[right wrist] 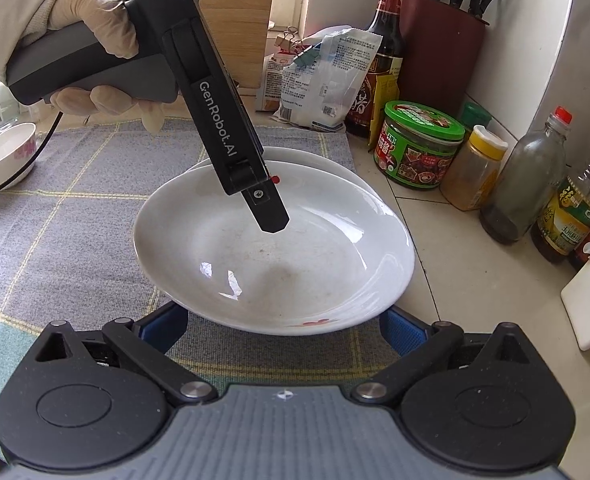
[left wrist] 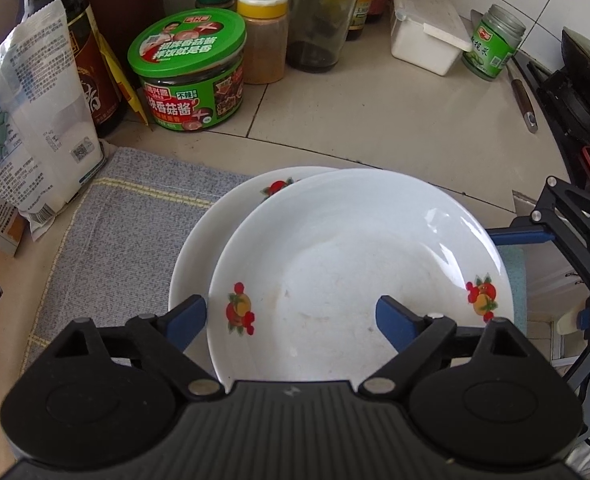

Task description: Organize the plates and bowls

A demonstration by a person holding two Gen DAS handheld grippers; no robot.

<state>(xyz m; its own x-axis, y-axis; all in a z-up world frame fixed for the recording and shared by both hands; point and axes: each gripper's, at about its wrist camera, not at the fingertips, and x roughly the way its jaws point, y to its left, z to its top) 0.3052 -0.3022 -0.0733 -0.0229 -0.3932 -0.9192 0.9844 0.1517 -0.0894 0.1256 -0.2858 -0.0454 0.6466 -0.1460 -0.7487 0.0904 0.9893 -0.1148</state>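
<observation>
Your upper plate (left wrist: 359, 264) sits skewed on the lower plate (left wrist: 199, 248), overhanging toward the green jar (left wrist: 189, 68). Your left claw (left wrist: 291, 316) is spread astride its rim; the right claw (right wrist: 283, 328) looks spread too. Nudge it and it could slide off.

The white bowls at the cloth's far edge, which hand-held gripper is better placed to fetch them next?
Probably left: the left hand-held gripper is open over the top plate, gripping nothing, and the bowls sit on its side of the cloth.
</observation>
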